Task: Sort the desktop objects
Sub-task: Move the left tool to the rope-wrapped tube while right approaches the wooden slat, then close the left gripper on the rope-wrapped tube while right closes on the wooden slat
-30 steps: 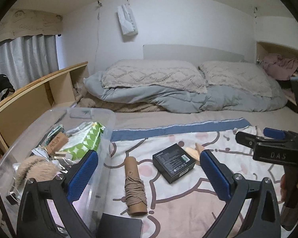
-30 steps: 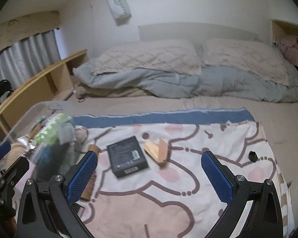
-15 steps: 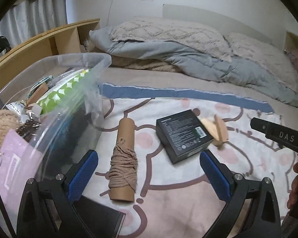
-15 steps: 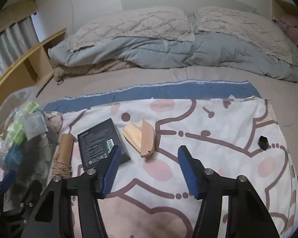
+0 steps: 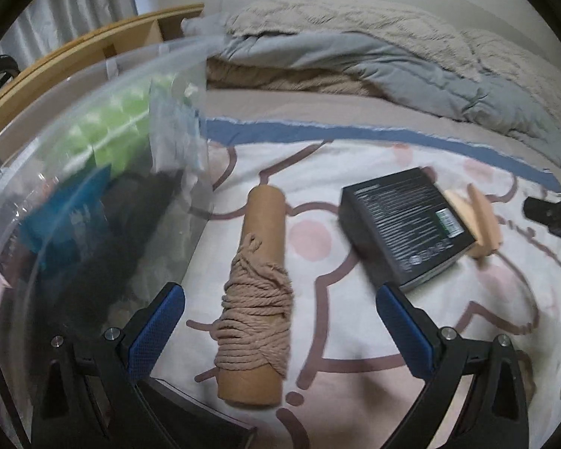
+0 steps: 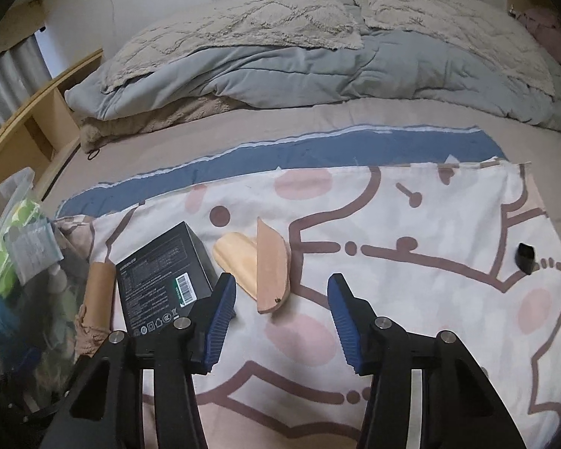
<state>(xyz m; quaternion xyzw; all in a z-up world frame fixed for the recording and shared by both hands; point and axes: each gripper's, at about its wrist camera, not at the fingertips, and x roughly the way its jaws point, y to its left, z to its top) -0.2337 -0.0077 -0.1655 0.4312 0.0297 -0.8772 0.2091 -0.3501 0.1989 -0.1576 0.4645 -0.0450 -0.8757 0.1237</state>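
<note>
Both grippers sat empty: left gripper (image 5: 280, 321) wide astride the rope spool (image 5: 256, 299), right gripper (image 6: 280, 318) closing short of the wooden piece (image 6: 269, 267). Spool risked rolling on soft bedding; the right risked nudging the black box (image 6: 164, 280).

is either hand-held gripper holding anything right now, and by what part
Nothing is held. The left hand-held gripper stands open over the rope spool; the right hand-held gripper is closing on nothing.
</note>
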